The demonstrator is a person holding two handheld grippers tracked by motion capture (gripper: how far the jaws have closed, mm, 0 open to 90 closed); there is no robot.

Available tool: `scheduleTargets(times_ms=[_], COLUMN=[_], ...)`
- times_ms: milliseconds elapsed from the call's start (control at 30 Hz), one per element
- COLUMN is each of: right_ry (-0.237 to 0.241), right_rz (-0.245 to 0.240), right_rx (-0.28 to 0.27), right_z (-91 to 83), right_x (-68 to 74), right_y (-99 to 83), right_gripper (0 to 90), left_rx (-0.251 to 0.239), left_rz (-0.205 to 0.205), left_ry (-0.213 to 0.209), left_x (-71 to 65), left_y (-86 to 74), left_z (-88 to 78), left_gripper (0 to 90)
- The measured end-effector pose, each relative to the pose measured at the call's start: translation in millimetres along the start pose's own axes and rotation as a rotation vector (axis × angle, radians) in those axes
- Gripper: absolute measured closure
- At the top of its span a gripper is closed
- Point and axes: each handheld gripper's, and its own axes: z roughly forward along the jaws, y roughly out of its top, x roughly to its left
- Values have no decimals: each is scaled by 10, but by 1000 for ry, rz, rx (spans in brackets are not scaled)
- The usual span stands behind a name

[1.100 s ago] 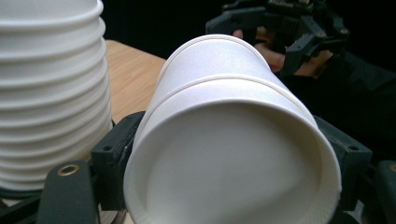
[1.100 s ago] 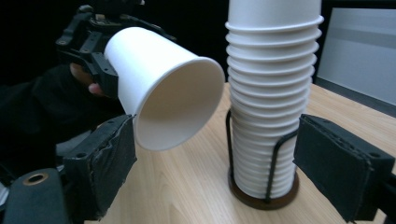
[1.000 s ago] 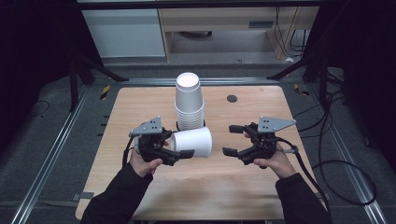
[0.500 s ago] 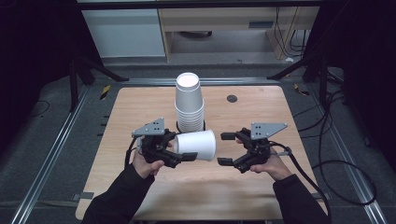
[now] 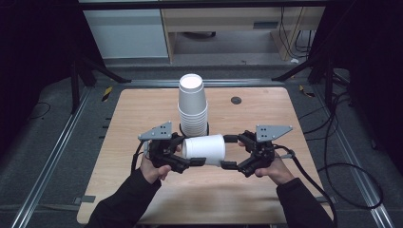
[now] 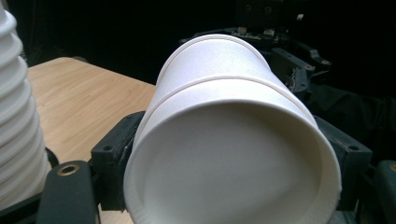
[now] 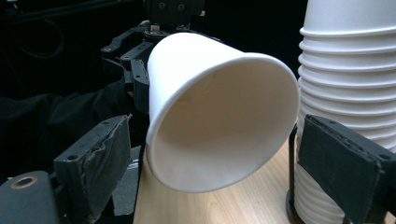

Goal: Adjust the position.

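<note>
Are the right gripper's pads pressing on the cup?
No, in the right gripper view the pads stand clear on either side of the cup, which the left gripper holds.

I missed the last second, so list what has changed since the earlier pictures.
The right tongs have closed in on the mouth end of the lying paper cup, and their jaws have just been opening, with the cup's rim between the pads but not gripped. The left tongs remain clamped on the cup; the cup stack is unmoved.

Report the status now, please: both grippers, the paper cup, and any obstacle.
Left gripper shut on the paper cup, held sideways. Right gripper open, jaws just been opening at its mouth, pads off. Cup stack upright close behind.
</note>
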Motion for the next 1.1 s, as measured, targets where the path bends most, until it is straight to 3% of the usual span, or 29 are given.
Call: scheduleTargets(times_ms=[467, 800, 1100], right_ry=[42, 75, 76], right_rz=[12, 24, 35], right_rx=[12, 12, 37], right_z=[72, 115, 152], right_x=[8, 19, 5], right_y=[-20, -26, -59], right_gripper=[81, 73, 81], left_rx=[-23, -37, -24], left_rz=[19, 28, 29], left_ry=[-54, -65, -61], left_x=[-69, -99, -95], left_y=[9, 10, -29], left_z=[67, 95, 149], left_gripper=[215, 216, 216])
